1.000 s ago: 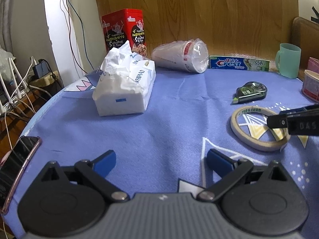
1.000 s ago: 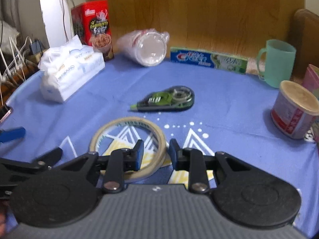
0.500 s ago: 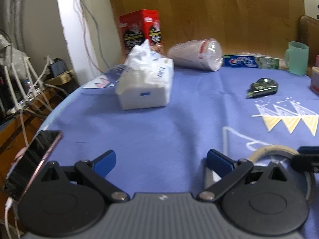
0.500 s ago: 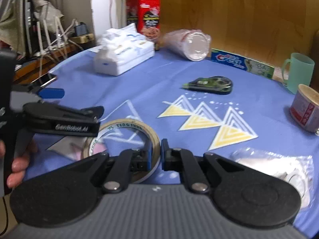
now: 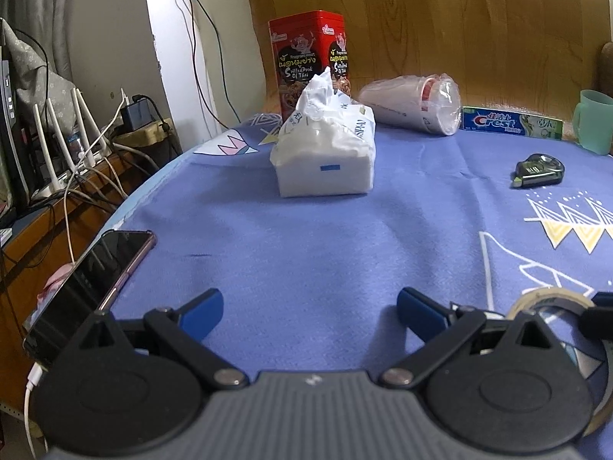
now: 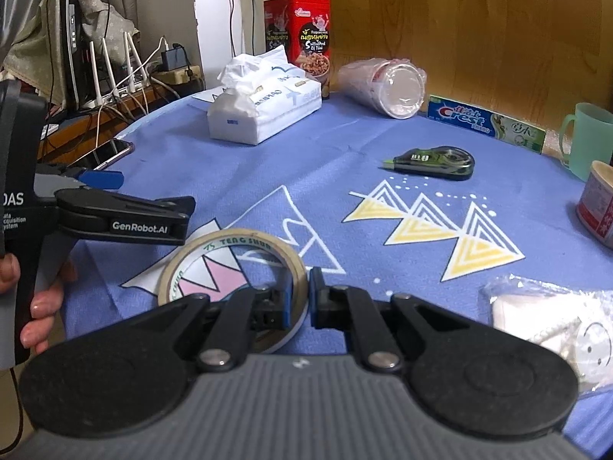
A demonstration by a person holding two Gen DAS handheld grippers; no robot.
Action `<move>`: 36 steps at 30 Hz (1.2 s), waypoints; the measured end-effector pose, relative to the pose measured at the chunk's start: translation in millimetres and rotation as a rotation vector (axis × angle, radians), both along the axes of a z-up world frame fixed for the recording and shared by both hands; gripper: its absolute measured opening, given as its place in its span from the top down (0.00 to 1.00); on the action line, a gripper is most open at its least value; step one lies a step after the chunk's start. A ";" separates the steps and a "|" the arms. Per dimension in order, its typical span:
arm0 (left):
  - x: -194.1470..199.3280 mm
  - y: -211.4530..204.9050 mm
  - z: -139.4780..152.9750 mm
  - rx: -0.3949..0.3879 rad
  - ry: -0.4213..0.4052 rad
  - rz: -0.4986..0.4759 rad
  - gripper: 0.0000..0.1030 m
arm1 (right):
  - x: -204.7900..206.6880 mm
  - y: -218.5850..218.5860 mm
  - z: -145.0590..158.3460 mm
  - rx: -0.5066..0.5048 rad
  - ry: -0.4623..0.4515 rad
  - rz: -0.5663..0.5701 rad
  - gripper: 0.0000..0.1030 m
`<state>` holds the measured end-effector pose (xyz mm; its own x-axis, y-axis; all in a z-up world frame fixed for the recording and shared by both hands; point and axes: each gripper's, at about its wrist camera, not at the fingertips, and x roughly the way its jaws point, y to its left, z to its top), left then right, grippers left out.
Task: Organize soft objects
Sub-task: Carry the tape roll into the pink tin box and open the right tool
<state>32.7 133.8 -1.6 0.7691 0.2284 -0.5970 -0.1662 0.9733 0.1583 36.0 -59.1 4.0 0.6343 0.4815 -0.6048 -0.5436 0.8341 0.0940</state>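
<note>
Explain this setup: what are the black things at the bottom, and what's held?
No robot here: a person holds a pair of hand tongs in each hand, each with a fisheye camera looking along its fingers. In the left view, the left tongs are open over the blue tablecloth, holding nothing. In the right view, the right tongs are shut on the rim of a tape roll. Also on the cloth: tissue pack, red tin, bagged stack of cups, Crest toothpaste box, correction tape, green mug, phone.
</note>
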 end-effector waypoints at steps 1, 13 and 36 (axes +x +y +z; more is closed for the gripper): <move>0.0 0.0 -0.1 0.001 -0.001 0.000 0.02 | -0.9 -0.2 -0.1 0.001 0.000 -0.002 0.89; -16.1 -9.6 16.7 -0.171 -0.018 -0.115 0.13 | -13.5 -32.1 -3.8 0.053 -0.023 -0.143 0.89; 8.2 -194.6 86.0 -0.380 0.070 -0.678 0.80 | -28.7 -150.6 25.8 0.193 -0.262 -0.444 0.89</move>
<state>40.9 -60.9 84.4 0.6254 -0.5077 -0.5925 0.4823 0.8485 -0.2179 7.3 -209.7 29.8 0.9193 0.2203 -0.3261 -0.1696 0.9695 0.1766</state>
